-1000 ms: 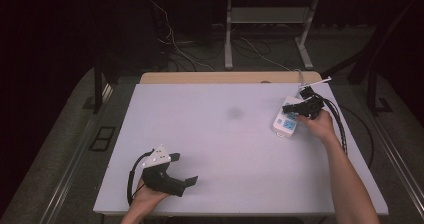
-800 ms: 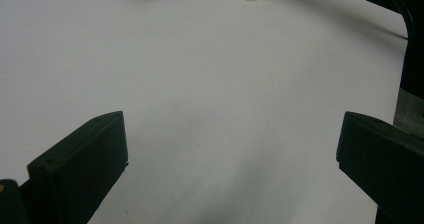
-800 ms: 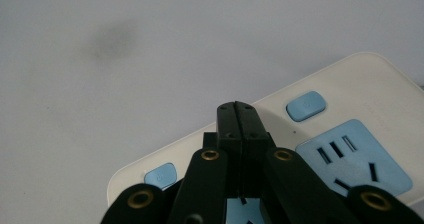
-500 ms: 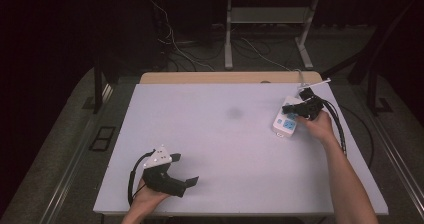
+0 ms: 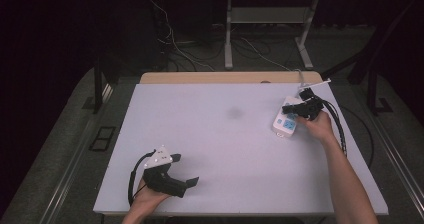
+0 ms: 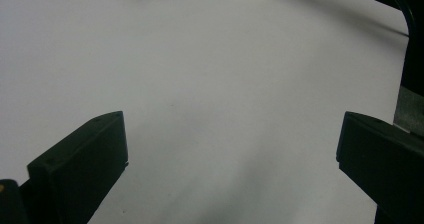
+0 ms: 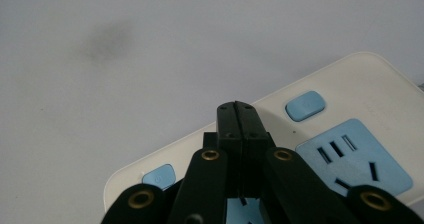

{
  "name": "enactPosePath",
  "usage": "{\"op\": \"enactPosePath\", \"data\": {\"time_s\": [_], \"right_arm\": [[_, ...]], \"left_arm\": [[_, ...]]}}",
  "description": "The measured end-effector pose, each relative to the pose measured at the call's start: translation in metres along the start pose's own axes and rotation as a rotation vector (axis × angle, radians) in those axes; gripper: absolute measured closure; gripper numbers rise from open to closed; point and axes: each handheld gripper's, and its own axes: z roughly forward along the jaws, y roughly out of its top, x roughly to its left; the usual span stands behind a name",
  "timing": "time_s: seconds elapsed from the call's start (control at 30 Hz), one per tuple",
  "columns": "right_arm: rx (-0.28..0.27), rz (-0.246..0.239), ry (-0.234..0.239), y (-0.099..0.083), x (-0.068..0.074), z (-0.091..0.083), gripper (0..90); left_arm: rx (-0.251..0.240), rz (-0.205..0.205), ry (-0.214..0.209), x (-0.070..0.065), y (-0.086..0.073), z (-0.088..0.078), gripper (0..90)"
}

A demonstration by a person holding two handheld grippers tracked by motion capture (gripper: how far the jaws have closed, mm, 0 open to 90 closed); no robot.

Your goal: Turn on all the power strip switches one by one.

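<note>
Black jaws on your left gripper (image 5: 187, 183) are spread wide, empty, resting at the near left of the white table (image 5: 230, 149). Farther off at the right edge, your right gripper (image 7: 239, 115) is pinched fully closed, hovering over the white power strip (image 5: 286, 118) with blue sockets.

We see the white tabletop (image 5: 235, 149) lit evenly from above, bright against a floor that falls off into near black at the sides and top. Shadows are soft: a faint grey one lies under the left gripper (image 5: 187, 181). In the left gripper view the tabletop reads flat and slightly grey, with the near jaws blurred at their edges. In the right gripper view the power strip (image 7: 350, 134) is fairly sharp, the dark smudge (image 7: 107, 36) behind it soft. No glare.
</note>
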Motion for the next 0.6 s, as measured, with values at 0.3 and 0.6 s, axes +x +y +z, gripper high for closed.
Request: {"op": "enactPosePath", "data": {"time_s": [0.3,0.6], "right_arm": [[-0.008,0.014,0.001,-0.0014,-0.0003,0.0002,90.0],[-0.011,0.017,0.0,-0.0025,0.0002,0.0002,90.0]], "left_arm": [[-0.001,-0.001,0.001,-0.0007,-0.0001,-0.0002,0.0],[-0.005,-0.004,0.002,0.0,0.0,-0.0014,0.0]]}}
